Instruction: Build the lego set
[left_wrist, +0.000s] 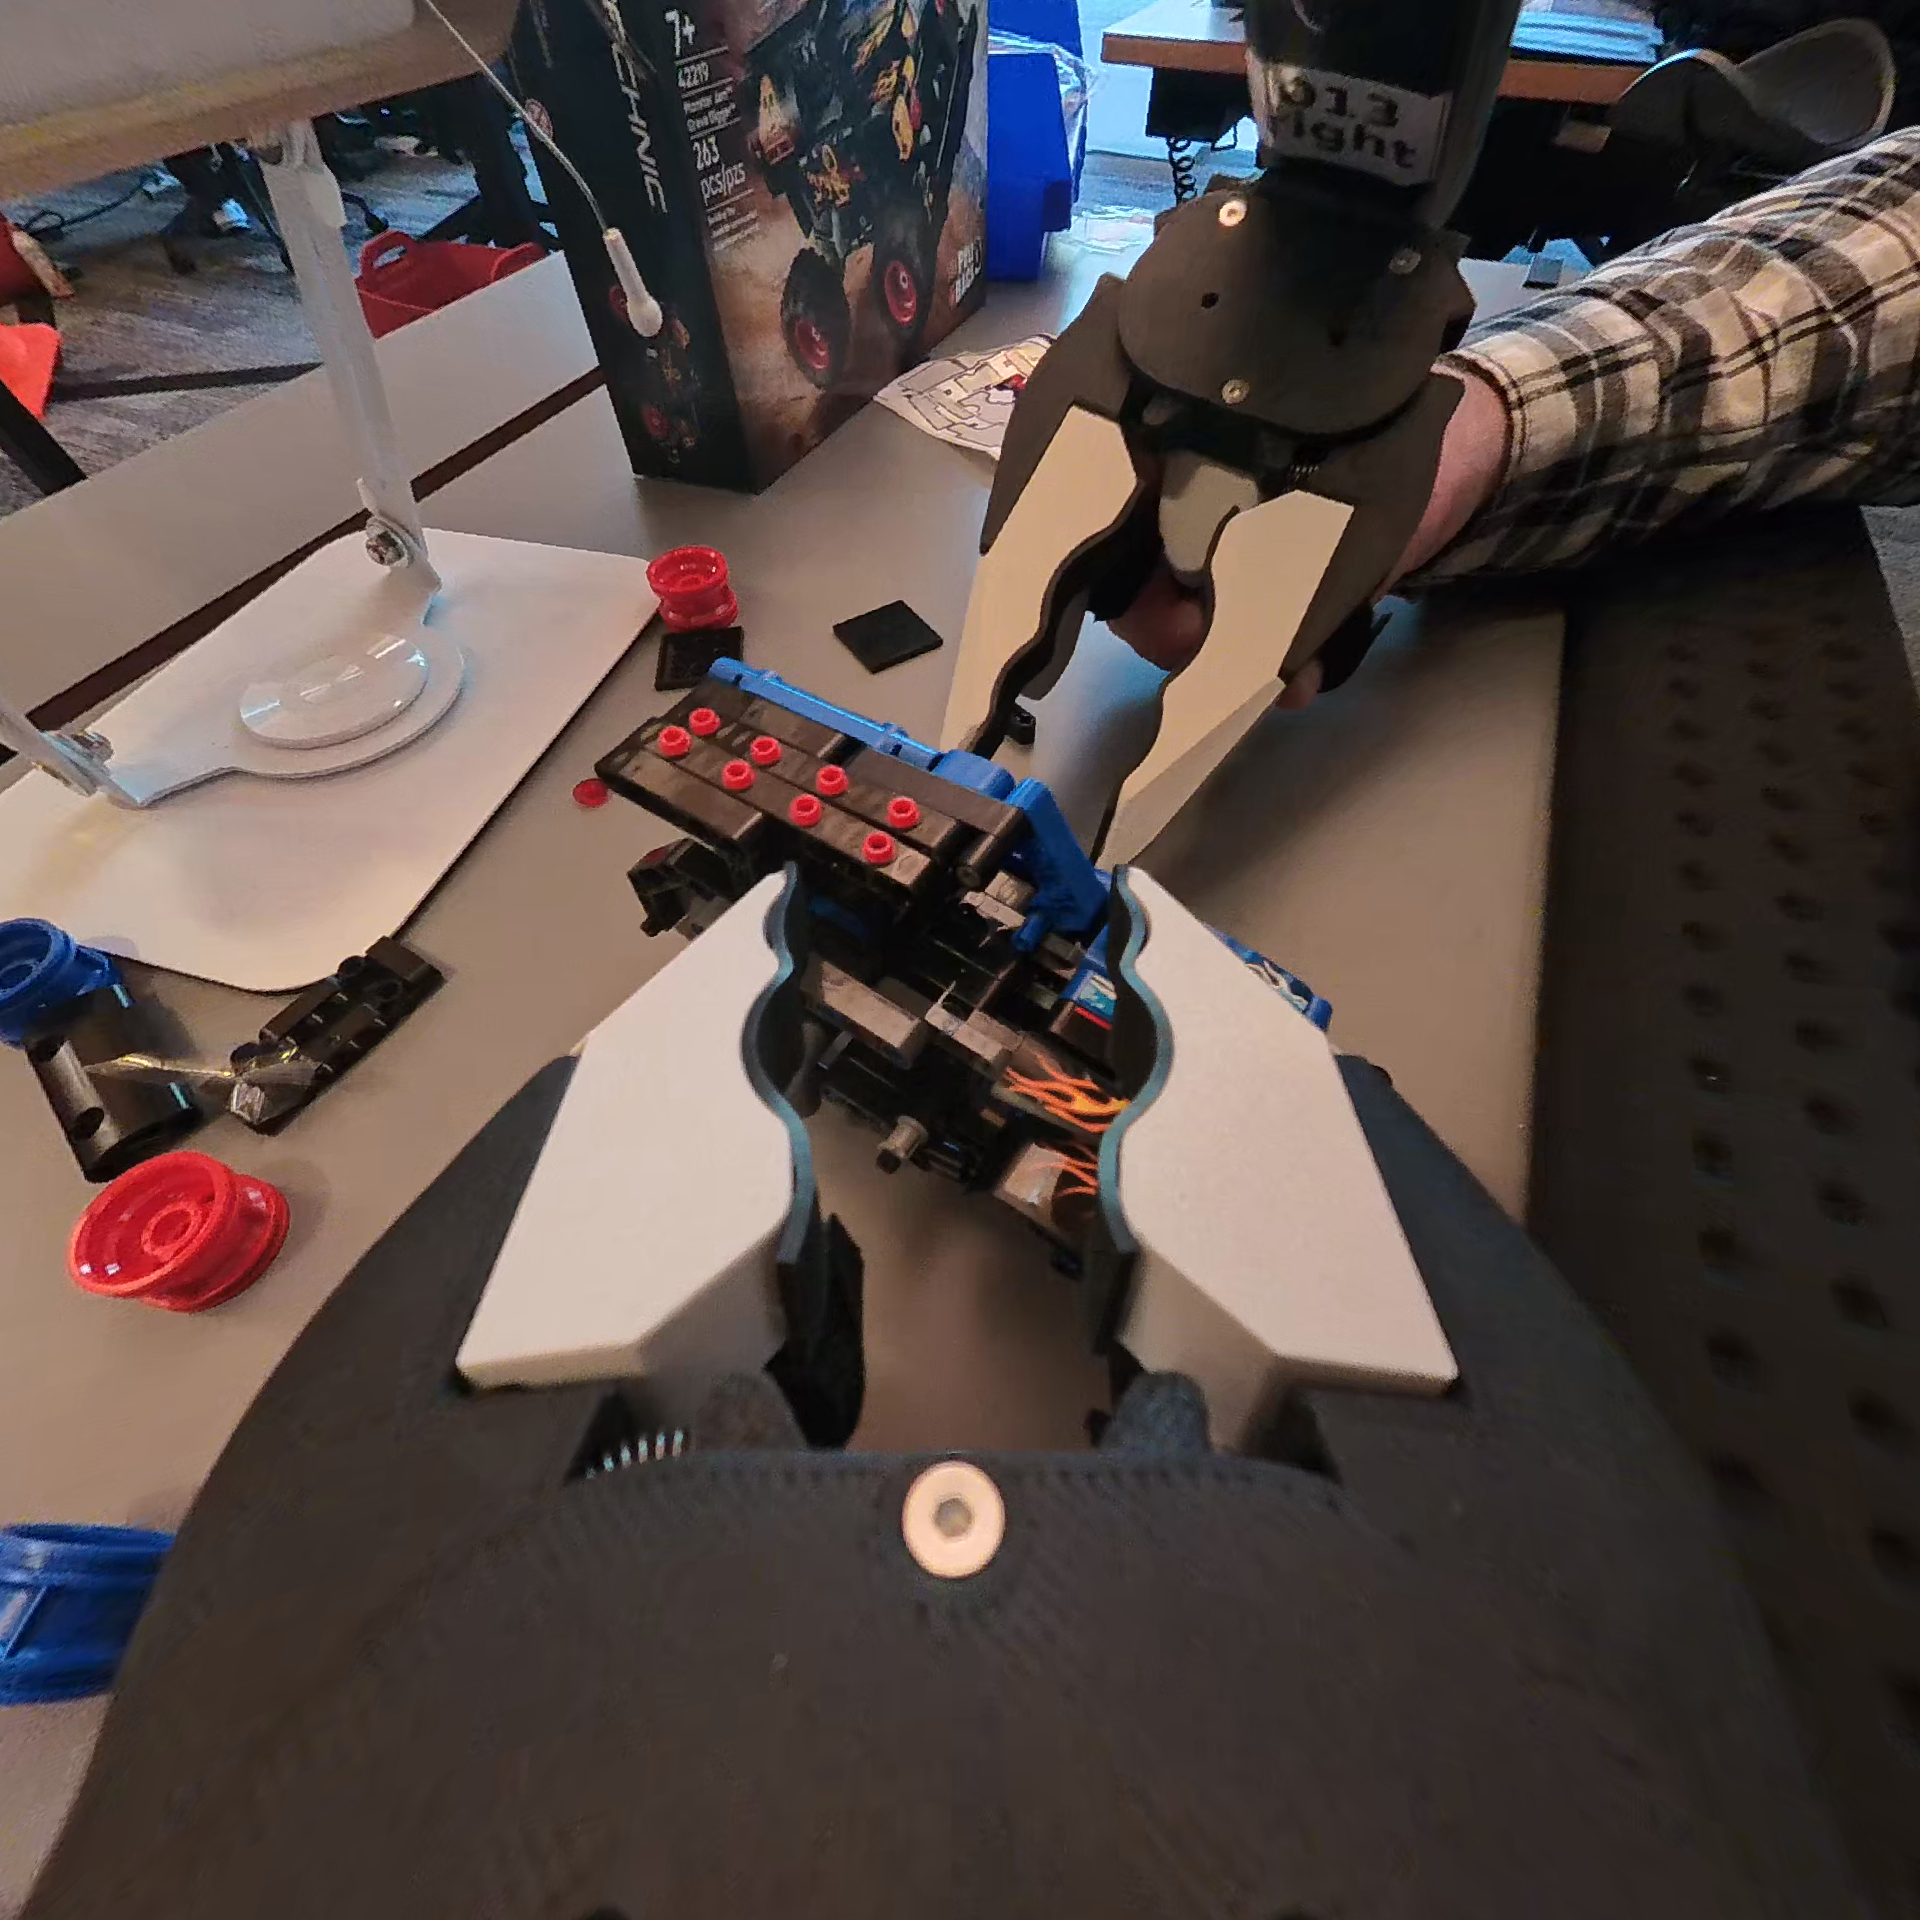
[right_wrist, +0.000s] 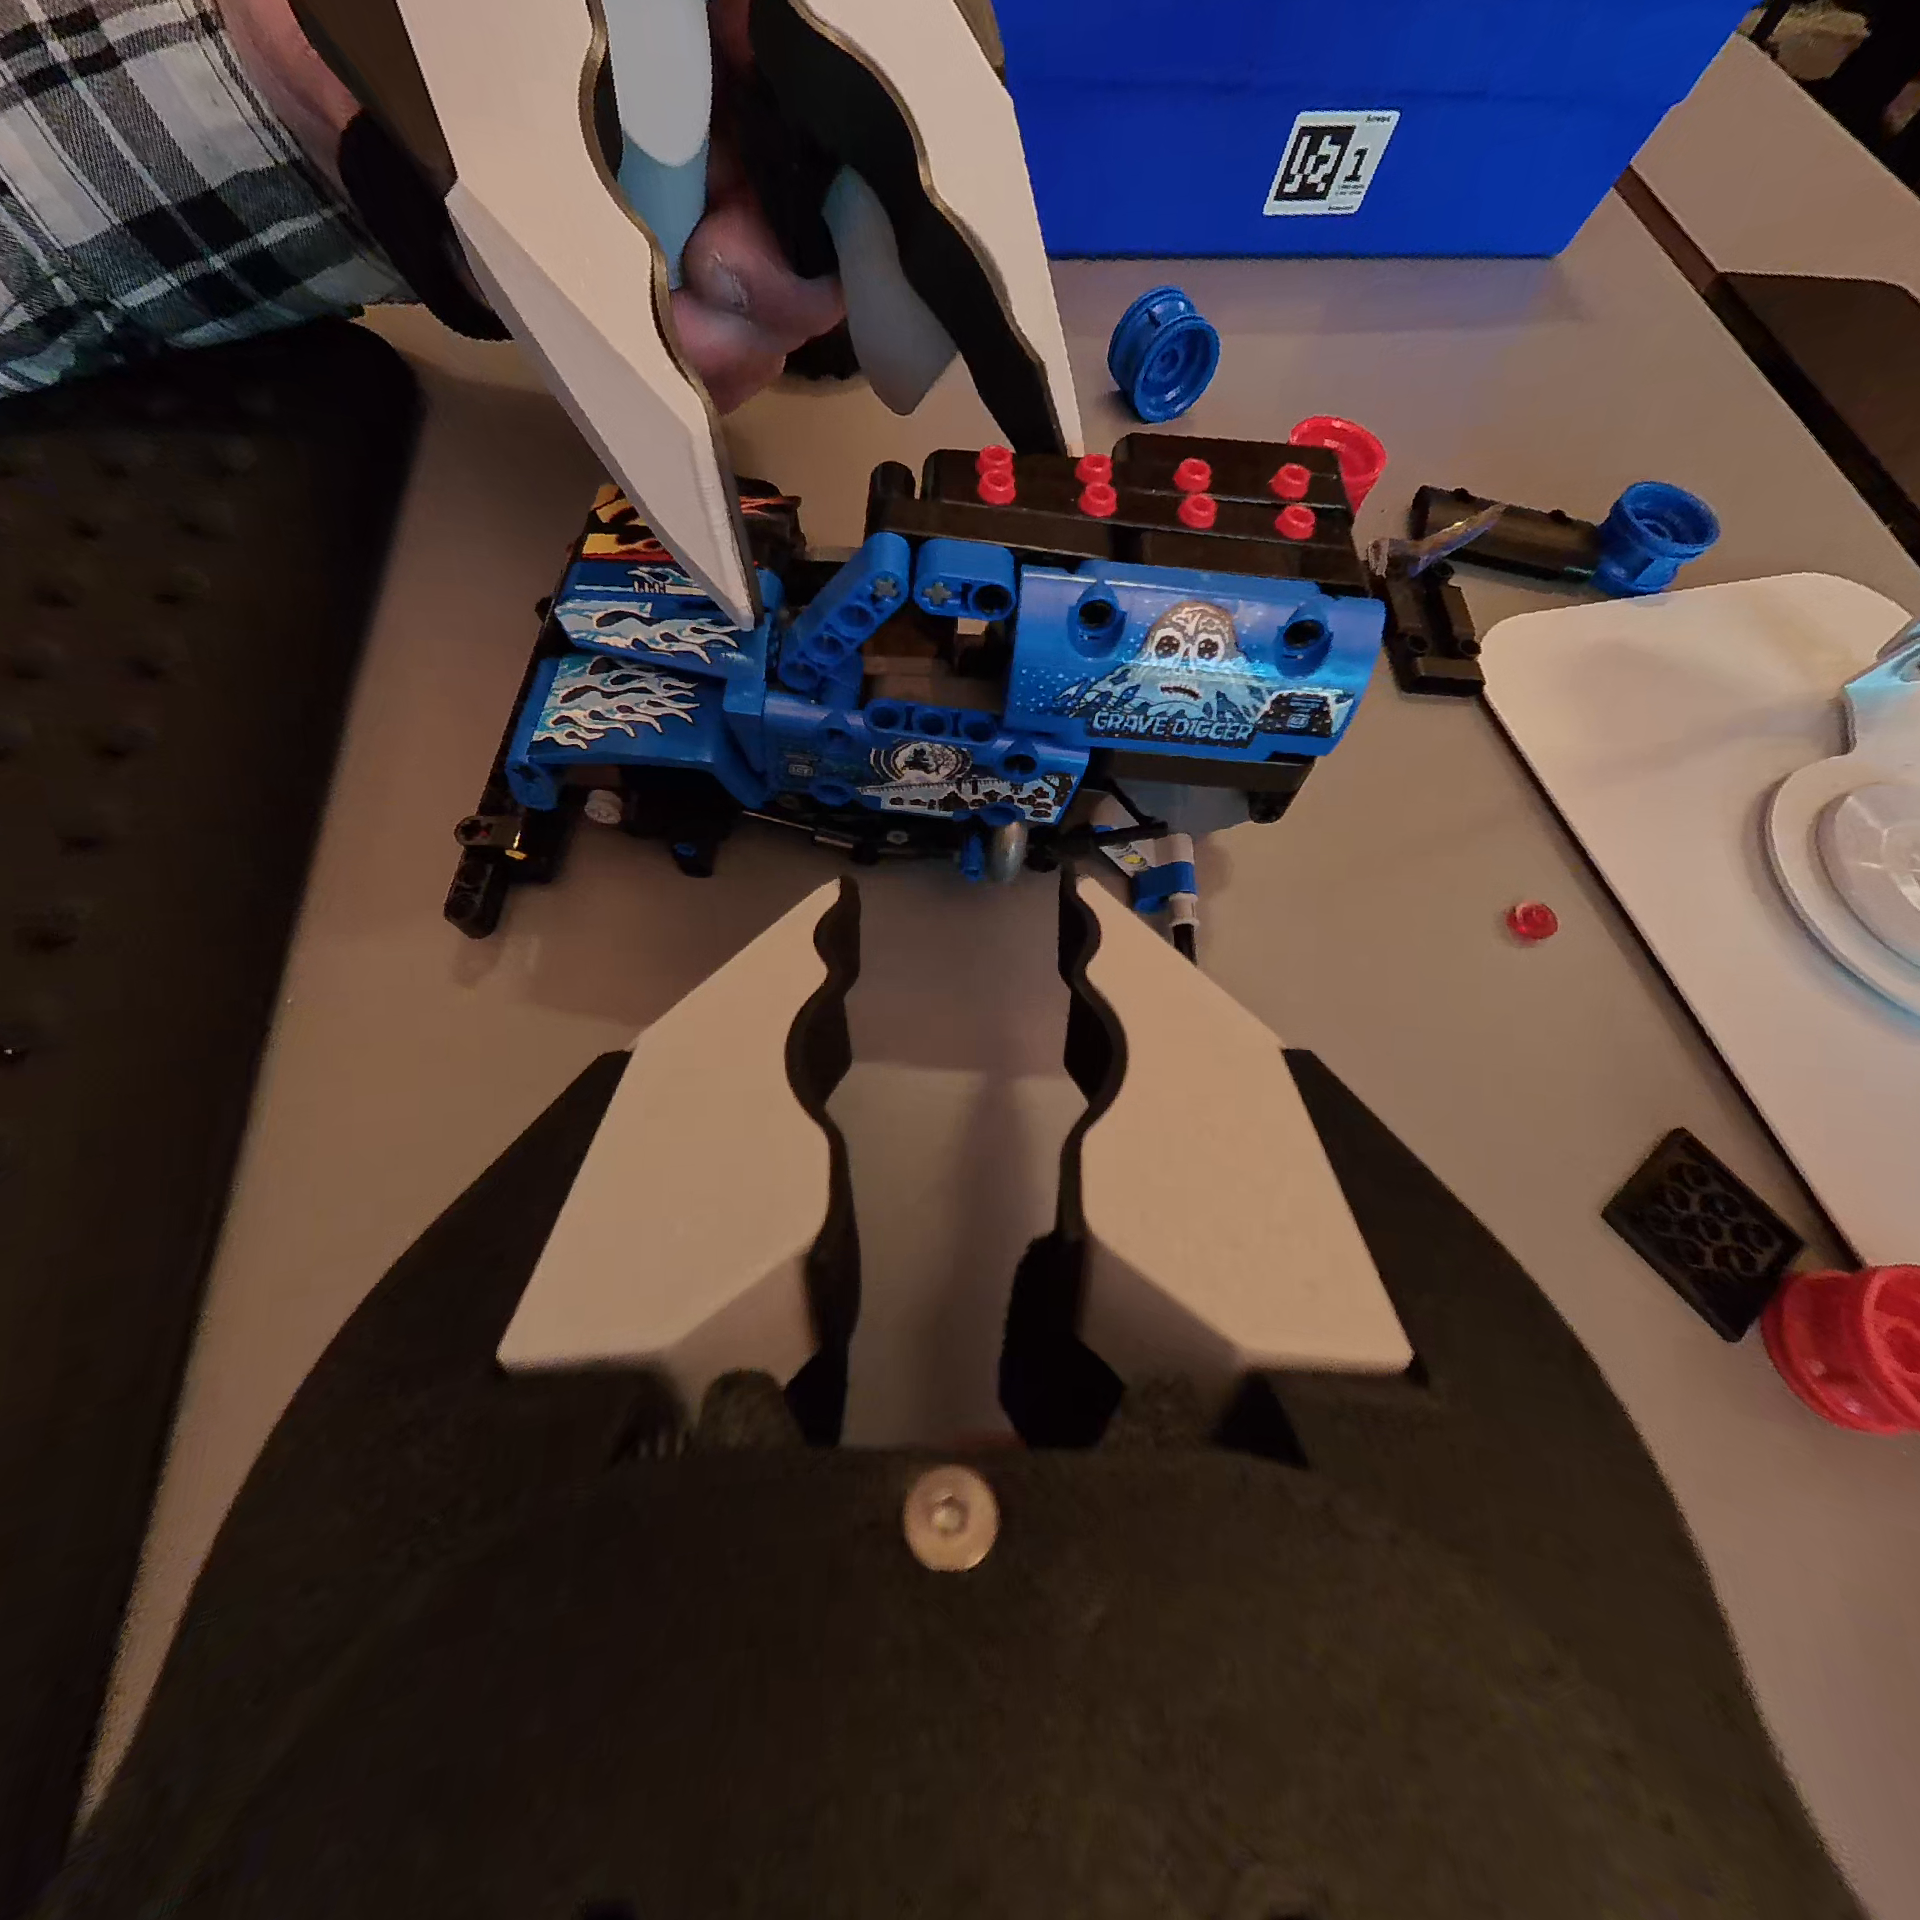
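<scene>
In the left wrist view, a red wheel hub (left_wrist: 179, 1229) lies at lower left on the grey table (left_wrist: 1351, 935). At centre, the left gripper (left_wrist: 951, 997) clamps the truck body (left_wrist: 894, 894). In the right wrist view, the right gripper (right_wrist: 961, 914) gapes empty just below the truck.

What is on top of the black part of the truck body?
Eight small round red studs sit in two rows on the black roof section of the blue-and-black toy truck body. The left gripper's fingertip covers the section's far edge.
</scene>
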